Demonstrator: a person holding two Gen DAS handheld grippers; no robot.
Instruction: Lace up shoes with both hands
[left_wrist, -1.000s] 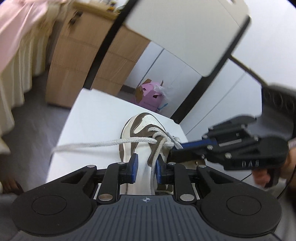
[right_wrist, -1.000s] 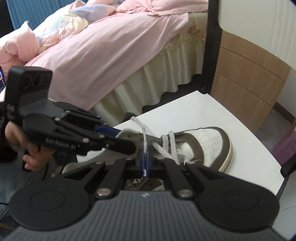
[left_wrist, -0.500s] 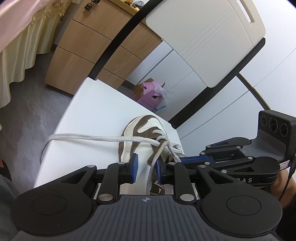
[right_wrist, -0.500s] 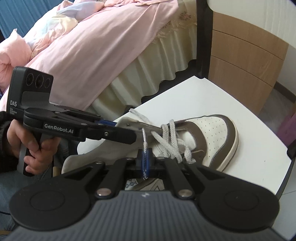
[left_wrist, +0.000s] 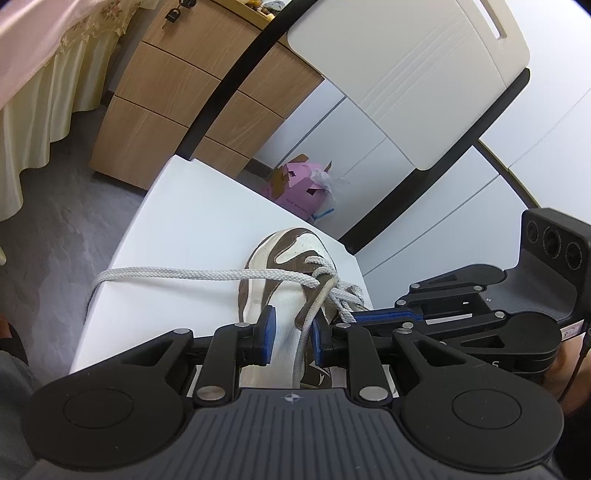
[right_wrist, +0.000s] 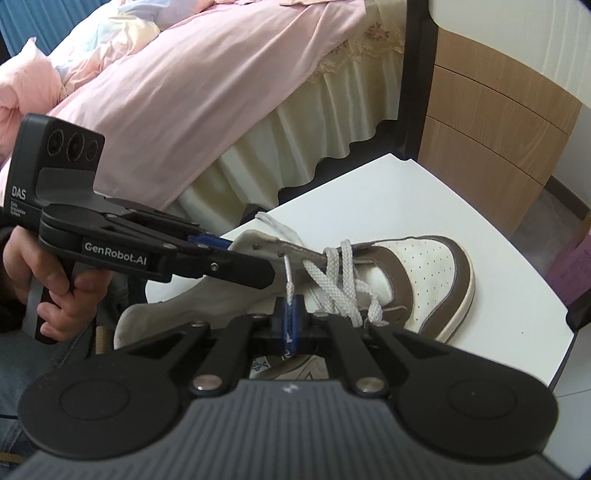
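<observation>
Since 1 s ago the left gripper (left_wrist: 289, 328), fingers parted around the eyelet flap, barely shifts while the right gripper (right_wrist: 290, 321) stays clamped on the lace tip (right_wrist: 289, 291) beside the sneaker (right_wrist: 424, 280) on the white table (left_wrist: 192, 221), so threading looks mid-way.
</observation>
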